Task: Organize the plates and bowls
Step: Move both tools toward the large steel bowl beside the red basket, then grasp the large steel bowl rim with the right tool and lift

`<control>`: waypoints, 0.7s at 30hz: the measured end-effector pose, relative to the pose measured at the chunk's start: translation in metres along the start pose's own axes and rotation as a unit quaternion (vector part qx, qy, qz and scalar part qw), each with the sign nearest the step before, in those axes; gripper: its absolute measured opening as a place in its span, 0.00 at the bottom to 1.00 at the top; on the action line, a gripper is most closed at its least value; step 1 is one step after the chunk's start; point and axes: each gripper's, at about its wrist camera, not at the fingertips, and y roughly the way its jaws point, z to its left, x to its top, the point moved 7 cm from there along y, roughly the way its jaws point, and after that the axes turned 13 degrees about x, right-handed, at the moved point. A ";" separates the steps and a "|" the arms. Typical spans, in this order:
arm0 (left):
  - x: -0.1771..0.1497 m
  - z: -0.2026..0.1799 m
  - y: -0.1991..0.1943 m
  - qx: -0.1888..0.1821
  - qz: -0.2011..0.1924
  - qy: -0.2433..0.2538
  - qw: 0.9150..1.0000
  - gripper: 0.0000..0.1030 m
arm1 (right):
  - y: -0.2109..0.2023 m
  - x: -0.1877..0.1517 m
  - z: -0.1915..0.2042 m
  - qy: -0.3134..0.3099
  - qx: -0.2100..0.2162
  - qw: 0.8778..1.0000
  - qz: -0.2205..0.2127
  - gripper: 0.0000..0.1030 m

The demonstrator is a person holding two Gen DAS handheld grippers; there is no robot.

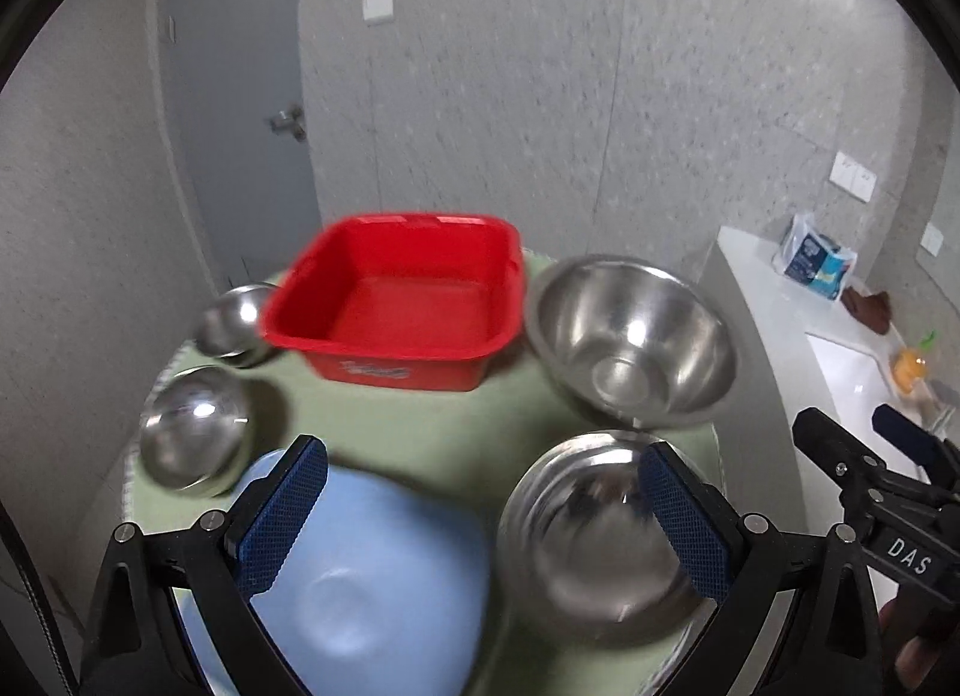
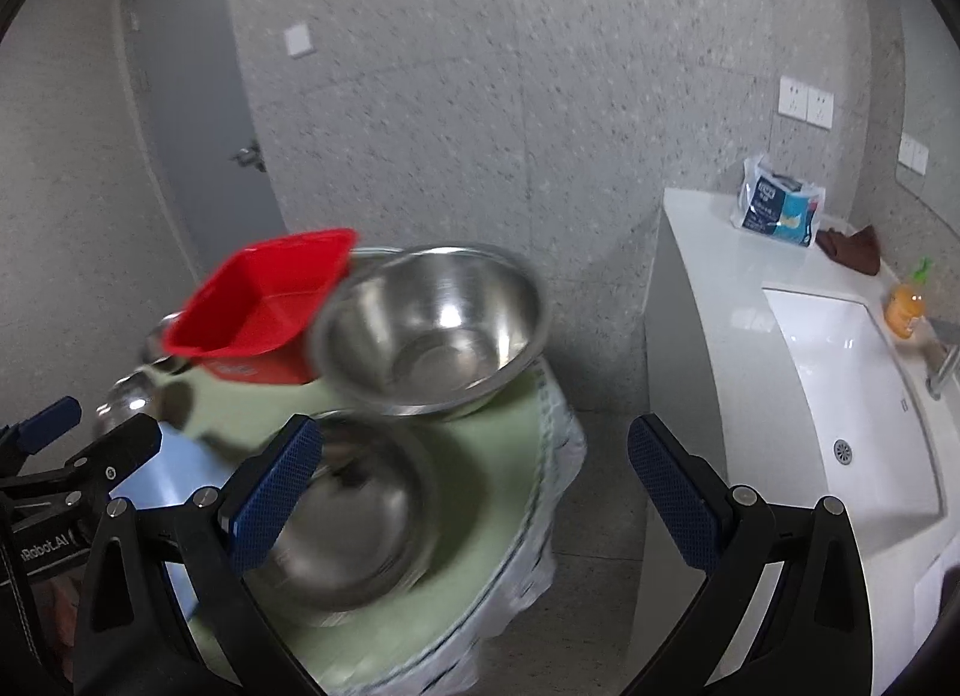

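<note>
A small table with a green cloth (image 1: pixel 408 426) holds a red square tub (image 1: pixel 396 300), a large steel bowl (image 1: pixel 630 336), a medium steel bowl (image 1: pixel 600 528), a light blue bowl (image 1: pixel 366 582) and two small steel bowls (image 1: pixel 195 432) (image 1: pixel 234 315) at the left. My left gripper (image 1: pixel 480 492) is open above the blue bowl and the medium steel bowl, holding nothing. My right gripper (image 2: pixel 474 468) is open and empty over the table's right edge, its left finger above the medium steel bowl (image 2: pixel 354 522). The large steel bowl (image 2: pixel 429 327) and red tub (image 2: pixel 264 306) lie beyond.
A white counter with a sink (image 2: pixel 840 390) stands right of the table, bearing a blue-and-white packet (image 2: pixel 777 210), a brown cloth (image 2: pixel 852 246) and an orange bottle (image 2: pixel 906 306). A grey speckled wall and a door (image 1: pixel 234 114) are behind. Floor shows between table and counter.
</note>
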 end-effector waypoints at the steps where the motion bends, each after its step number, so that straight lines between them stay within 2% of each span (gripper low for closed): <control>1: 0.010 -0.008 0.018 0.000 0.009 0.003 1.000 0.99 | 0.012 0.007 -0.010 0.004 -0.003 1.000 0.005 1.00; 3: 0.026 -0.024 0.056 0.014 0.036 0.012 0.999 0.99 | 0.030 0.014 -0.025 0.011 -0.009 1.000 0.018 1.00; 6: 0.041 -0.045 0.100 0.025 0.070 0.029 0.997 0.91 | 0.063 0.022 -0.045 0.021 -0.020 0.999 0.040 1.00; 8: 0.047 -0.059 0.129 0.030 0.088 0.043 0.995 0.90 | 0.081 0.023 -0.056 0.025 -0.027 0.998 0.054 1.00; 10: 0.051 -0.069 0.156 0.040 0.105 0.058 0.992 0.76 | 0.100 0.019 -0.064 0.032 -0.024 0.996 0.078 1.00; 12: 0.053 -0.079 0.176 0.031 0.115 0.065 0.991 0.72 | 0.115 0.015 -0.068 0.037 -0.013 0.995 0.095 0.98; 14: 0.055 -0.086 0.193 0.031 0.125 0.071 0.989 0.72 | 0.123 0.012 -0.068 0.041 0.002 0.994 0.106 0.85; 15: 0.056 -0.091 0.204 0.026 0.129 0.074 0.989 0.68 | 0.129 0.011 -0.068 0.044 0.014 0.993 0.112 0.73; 16: 0.055 -0.093 0.207 0.022 0.132 0.077 0.988 0.59 | 0.132 0.010 -0.067 0.046 0.021 0.992 0.118 0.61; 17: 0.052 -0.096 0.209 0.015 0.136 0.080 0.987 0.54 | 0.136 0.007 -0.066 0.049 0.033 0.990 0.126 0.57; 19: 0.053 -0.105 0.221 -0.002 0.149 0.084 0.985 0.38 | 0.142 0.007 -0.064 0.054 0.051 0.988 0.134 0.40; 21: 0.053 -0.112 0.226 -0.008 0.151 0.092 0.984 0.32 | 0.145 0.006 -0.061 0.051 0.060 0.987 0.142 0.31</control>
